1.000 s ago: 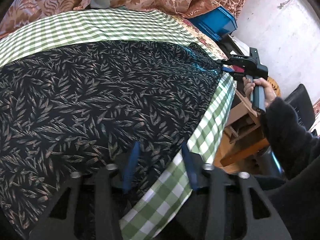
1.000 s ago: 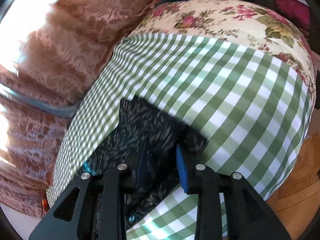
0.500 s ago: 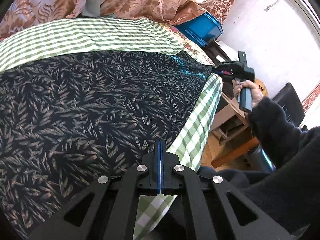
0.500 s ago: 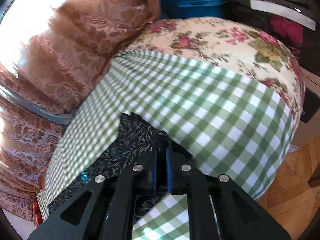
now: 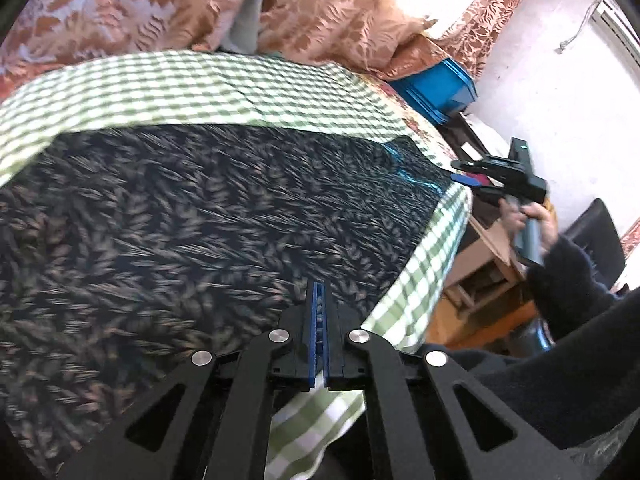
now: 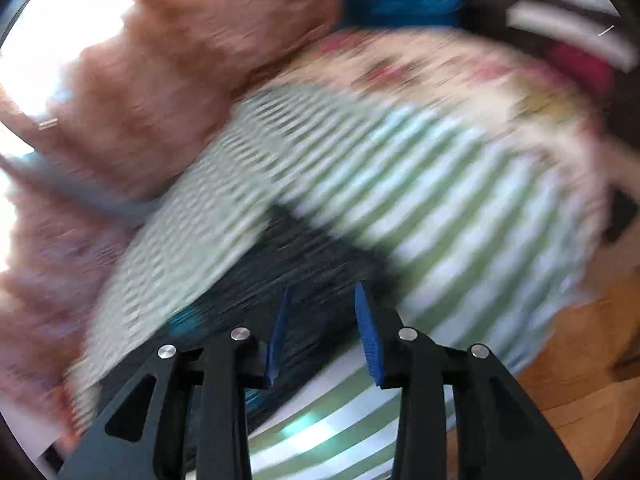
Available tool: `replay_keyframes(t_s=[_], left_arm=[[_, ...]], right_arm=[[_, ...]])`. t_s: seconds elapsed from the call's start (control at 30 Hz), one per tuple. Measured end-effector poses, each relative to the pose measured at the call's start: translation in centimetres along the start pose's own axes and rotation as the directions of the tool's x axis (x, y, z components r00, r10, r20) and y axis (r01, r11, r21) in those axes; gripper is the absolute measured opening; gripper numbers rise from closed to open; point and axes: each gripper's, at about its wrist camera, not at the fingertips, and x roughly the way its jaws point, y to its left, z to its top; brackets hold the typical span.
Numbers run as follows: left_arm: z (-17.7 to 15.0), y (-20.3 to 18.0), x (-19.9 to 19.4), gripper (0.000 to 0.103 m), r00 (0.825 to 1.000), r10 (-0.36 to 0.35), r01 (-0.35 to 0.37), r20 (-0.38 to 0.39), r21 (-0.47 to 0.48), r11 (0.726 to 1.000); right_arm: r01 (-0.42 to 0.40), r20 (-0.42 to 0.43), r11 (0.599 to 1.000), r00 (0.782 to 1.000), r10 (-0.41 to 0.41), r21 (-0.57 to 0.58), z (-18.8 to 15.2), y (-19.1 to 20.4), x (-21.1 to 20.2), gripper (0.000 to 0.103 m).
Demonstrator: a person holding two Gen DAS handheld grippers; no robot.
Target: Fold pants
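Dark leaf-print pants lie spread flat on a green checked cloth. My left gripper hovers at their near edge. Its jaws are opening and stand a thin slit apart, and no fabric looks pinched between them. In the left wrist view a hand holds my right gripper at the pants' far right corner. The right wrist view is blurred by motion. There the right gripper has its jaws opening, spread over the dark pants corner without pressing it.
The checked cloth covers a floral cover on a table. Patterned pink curtains hang behind it. A blue crate, wooden furniture and a black chair stand to the right over a wood floor.
Both grippers went from open to shut at the pants' edge, then parted again. Both have drawn back and up a little, and the pants still lie flat.
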Motion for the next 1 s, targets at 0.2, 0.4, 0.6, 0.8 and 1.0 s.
replay_keyframes(t_s=[0.2,0.4,0.6,0.8,1.0], left_arm=[[-0.5,1.3,-0.6,0.036,0.999,0.051,-0.051,-0.002,0.005,0.999],[-1.9,2.1,-1.0,0.036,0.997,0.072,-0.072,-0.009,0.001,0.997],[-2.5,2.0,-1.1,0.043,0.998,0.068,-0.068,-0.01,0.005,0.998],[-2.2,1.6,-0.6,0.043,0.998,0.058,-0.057,-0.027,0.029,0.998],[-3.3,1.4,-0.9,0.037,0.996,0.042,-0.037,-0.077,0.073,0.997]], right_arm=[[-0.196,-0.286,0.98,0.941,0.183,-0.02,-6.7,4.6,4.2,0.033],[-0.214,-0.341,0.976,0.914,0.217,0.047,-9.3,4.9,6.8,0.033],[-0.203,-0.345,0.977,0.914,0.212,0.063,-9.7,5.1,7.5,0.033],[-0.173,-0.356,0.985,0.92,0.165,0.012,-10.4,6.4,8.8,0.006],[-0.183,-0.369,0.968,0.923,0.109,-0.17,-10.5,8.2,6.0,0.004]])
